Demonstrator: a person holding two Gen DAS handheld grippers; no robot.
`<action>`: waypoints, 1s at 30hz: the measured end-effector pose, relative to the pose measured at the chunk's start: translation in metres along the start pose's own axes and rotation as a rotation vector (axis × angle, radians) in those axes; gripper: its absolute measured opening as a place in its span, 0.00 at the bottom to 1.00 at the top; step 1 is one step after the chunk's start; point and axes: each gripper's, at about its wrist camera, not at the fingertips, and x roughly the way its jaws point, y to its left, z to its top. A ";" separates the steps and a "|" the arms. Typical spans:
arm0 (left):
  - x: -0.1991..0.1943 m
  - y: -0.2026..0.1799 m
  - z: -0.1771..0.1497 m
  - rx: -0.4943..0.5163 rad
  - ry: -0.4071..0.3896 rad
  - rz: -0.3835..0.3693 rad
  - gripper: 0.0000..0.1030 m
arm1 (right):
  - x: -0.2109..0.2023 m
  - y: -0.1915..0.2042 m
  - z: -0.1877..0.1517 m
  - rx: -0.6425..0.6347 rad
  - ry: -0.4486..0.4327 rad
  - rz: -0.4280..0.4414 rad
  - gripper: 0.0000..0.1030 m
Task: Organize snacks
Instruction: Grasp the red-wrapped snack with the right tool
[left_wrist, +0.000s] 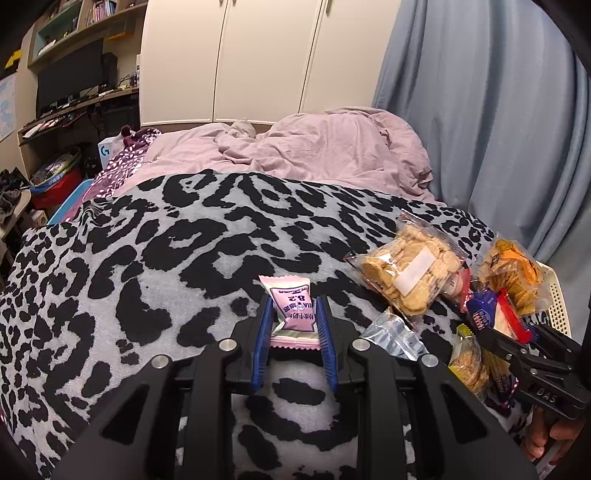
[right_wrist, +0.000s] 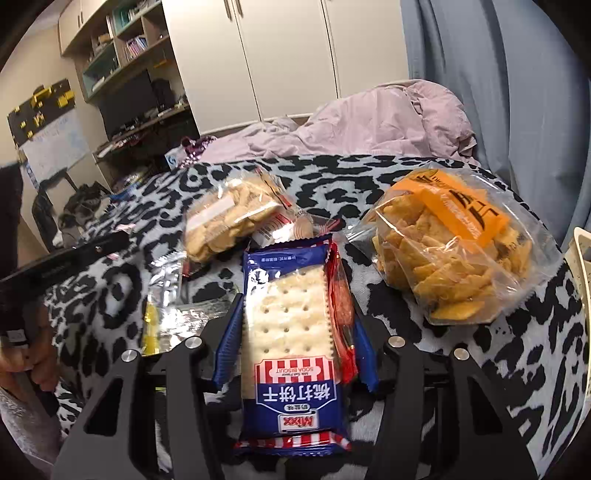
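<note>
Leopard blanket (left_wrist: 147, 258) = sorting surface: left gripper (left_wrist: 294, 325) clamps pink packet (left_wrist: 291, 306); right gripper (right_wrist: 295, 332) clamps soda biscuits (right_wrist: 291, 332), prob. for grouping.

Leopard-print blanket (left_wrist: 155, 266), crumpled lilac duvet (left_wrist: 332, 147) (before blue curtain (left_wrist: 498, 110)).

We see a bed (left_wrist: 155, 258) under a leopard-print blanket with a rumpled lilac duvet (left_wrist: 332, 147), cream wardrobe doors (left_wrist: 258, 59) behind it, a blue curtain (left_wrist: 498, 129) at right, and cluttered shelves (left_wrist: 74, 33) and a desk (left_wrist: 74, 107) at left.
</note>
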 end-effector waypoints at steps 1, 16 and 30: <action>-0.001 -0.001 0.000 0.001 -0.002 -0.002 0.24 | -0.003 0.000 -0.001 0.003 -0.008 0.002 0.52; -0.016 -0.017 0.002 0.027 -0.025 -0.025 0.24 | -0.049 -0.009 -0.010 0.066 -0.102 0.008 0.29; -0.014 -0.022 -0.001 0.034 -0.016 -0.037 0.24 | -0.039 -0.009 -0.019 0.072 -0.079 0.023 0.56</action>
